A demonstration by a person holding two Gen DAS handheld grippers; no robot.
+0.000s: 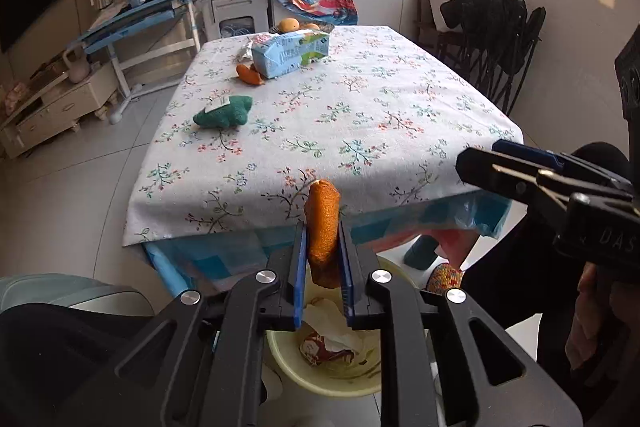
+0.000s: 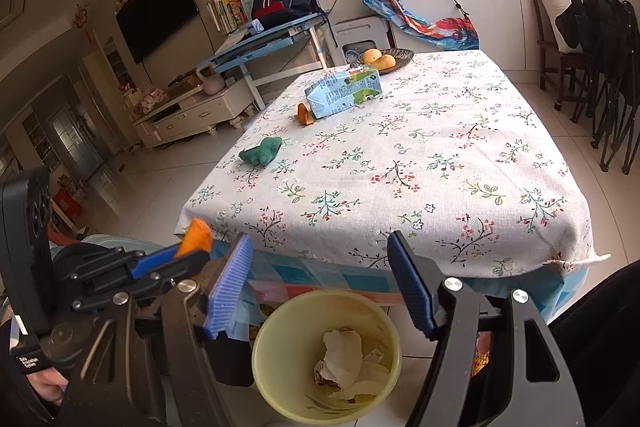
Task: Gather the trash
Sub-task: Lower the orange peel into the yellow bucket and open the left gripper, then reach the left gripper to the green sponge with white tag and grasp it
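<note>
Left hand-held gripper [image 1: 323, 247] clamps the orange scrap [image 1: 323, 227] right above the bin [image 1: 280, 355], right hand-held gripper [image 2: 320, 275] wide and empty, so next it looks like release and drop.

Your left gripper [image 1: 324, 247] is black moulded plastic with blue ribbed pads [image 1: 299, 275] and round silver screw heads along its linkage at the bottom of the frame; your right gripper [image 2: 320, 283] matches it, black arms, blue ribbed pads [image 2: 230, 287], silver screws; pale lettering marks its body at the right edge of the left wrist view; your clothing at lower right there is dark.
</note>
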